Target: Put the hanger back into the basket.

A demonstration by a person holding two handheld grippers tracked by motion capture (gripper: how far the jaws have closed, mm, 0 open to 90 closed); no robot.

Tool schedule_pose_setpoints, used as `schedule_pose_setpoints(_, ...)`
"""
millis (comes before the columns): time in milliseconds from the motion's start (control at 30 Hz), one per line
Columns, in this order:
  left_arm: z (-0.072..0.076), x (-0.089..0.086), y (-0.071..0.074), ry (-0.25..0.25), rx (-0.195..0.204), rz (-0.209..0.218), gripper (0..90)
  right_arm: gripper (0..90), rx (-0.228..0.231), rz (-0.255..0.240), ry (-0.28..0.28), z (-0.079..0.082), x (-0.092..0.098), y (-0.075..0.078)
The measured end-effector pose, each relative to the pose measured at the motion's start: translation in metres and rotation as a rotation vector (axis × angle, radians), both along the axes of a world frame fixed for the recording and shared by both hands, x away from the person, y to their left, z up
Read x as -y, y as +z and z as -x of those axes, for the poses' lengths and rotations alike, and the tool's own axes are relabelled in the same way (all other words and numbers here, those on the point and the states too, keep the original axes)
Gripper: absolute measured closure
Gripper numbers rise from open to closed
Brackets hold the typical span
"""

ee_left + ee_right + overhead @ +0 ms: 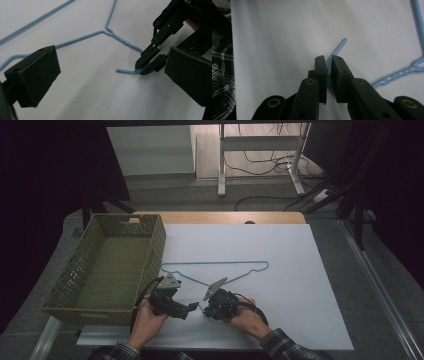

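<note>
A light blue wire hanger lies flat on the white table top, with its hook pointing toward the near edge. My right gripper is shut on the curved hook wire. In the right gripper view, the hanger runs between the two closed jaws of the right gripper. The left gripper view shows the right gripper pinching the bend of the hook of the hanger. My left gripper sits just to its left, and its jaws stand wide open, holding nothing.
A green woven basket stands empty at the left of the table, close to my left hand. A strip of wooden table shows behind the white top. Desk legs and cables lie on the floor beyond.
</note>
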State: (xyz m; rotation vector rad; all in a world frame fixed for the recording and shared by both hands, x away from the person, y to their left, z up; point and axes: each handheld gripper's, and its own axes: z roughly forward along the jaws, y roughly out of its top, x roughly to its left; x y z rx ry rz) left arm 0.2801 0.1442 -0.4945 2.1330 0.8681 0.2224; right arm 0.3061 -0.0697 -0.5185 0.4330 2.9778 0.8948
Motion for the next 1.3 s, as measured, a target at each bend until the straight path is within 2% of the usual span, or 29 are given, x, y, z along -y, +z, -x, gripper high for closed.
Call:
schedule_pose_setpoints(100,0.000,0.000,0.000,0.001,-0.007,0.006,0.0,85.0,-0.007,-0.001,0.002,-0.001,0.000,0.000)
schedule_pose_setpoints(167,0.000,0.000,0.000,0.008,-0.030,0.018,0.1,85.8,-0.004,-0.002,0.007,-0.002,0.000,0.000)
schedule_pose_setpoints(267,0.002,-0.001,0.003,0.009,-0.061,0.071,1.4,86.0,0.005,-0.014,0.007,-0.001,0.000,0.005)
schedule_pose_setpoints(433,0.013,0.003,0.005,-0.007,-0.066,0.025,2.4,86.1,0.011,-0.030,0.005,0.000,0.002,0.015)
schedule_pose_setpoints(467,0.022,0.004,0.004,0.002,-0.062,-0.022,7.0,86.1,0.014,-0.035,0.005,0.000,0.002,0.017)
schedule_pose_setpoints(500,0.027,0.004,0.003,-0.003,-0.068,-0.043,13.3,86.1,0.012,-0.039,0.002,0.000,0.002,0.019)
schedule_pose_setpoints(533,0.031,0.005,0.002,-0.008,-0.075,-0.077,27.4,86.1,0.014,-0.045,0.003,0.000,0.002,0.020)
schedule_pose_setpoints(567,0.031,0.005,0.002,-0.008,-0.075,-0.077,39.5,86.1,0.013,-0.049,0.002,0.000,0.003,0.021)
schedule_pose_setpoints(600,0.033,0.007,-0.004,-0.030,-0.137,-0.096,49.9,86.1,0.014,-0.049,0.001,-0.001,0.003,0.022)
schedule_pose_setpoints(633,0.033,0.007,-0.004,-0.030,-0.137,-0.096,62.6,86.1,0.014,-0.049,0.001,-0.001,0.003,0.022)
schedule_pose_setpoints(667,0.031,0.007,-0.006,-0.041,-0.168,-0.093,68.4,86.1,0.017,-0.053,0.000,0.000,0.003,0.024)
schedule_pose_setpoints(700,0.030,0.009,-0.009,-0.033,-0.190,-0.090,68.4,86.1,0.017,-0.053,0.000,0.000,0.003,0.024)
schedule_pose_setpoints(733,0.028,0.010,-0.011,-0.036,-0.208,-0.089,81.2,86.1,0.019,-0.055,-0.002,0.000,0.003,0.026)
schedule_pose_setpoints(767,0.028,0.012,-0.013,-0.031,-0.208,-0.089,81.2,86.1,0.019,-0.055,-0.002,0.000,0.003,0.026)
schedule_pose_setpoints(800,0.027,0.014,-0.014,-0.025,-0.201,-0.088,88.0,86.1,0.024,-0.058,-0.001,0.000,0.003,0.027)
schedule_pose_setpoints(867,0.023,0.021,-0.017,-0.017,-0.192,-0.082,89.4,86.1,0.023,-0.064,-0.006,0.000,0.003,0.029)
schedule_pose_setpoints(1033,0.021,0.033,-0.022,-0.017,-0.165,-0.111,89.5,86.1,0.030,-0.072,-0.007,-0.001,0.004,0.032)
schedule_pose_setpoints(1067,0.020,0.036,-0.025,-0.007,-0.153,-0.108,89.4,86.1,0.033,-0.074,-0.005,-0.001,0.004,0.033)
schedule_pose_setpoints(1133,0.018,0.037,-0.026,-0.010,-0.158,-0.098,89.5,86.1,0.030,-0.078,-0.007,-0.001,0.004,0.034)
schedule_pose_setpoints(1300,0.017,0.040,-0.031,-0.009,-0.123,-0.083,89.5,86.0,0.030,-0.079,-0.011,-0.001,0.004,0.035)
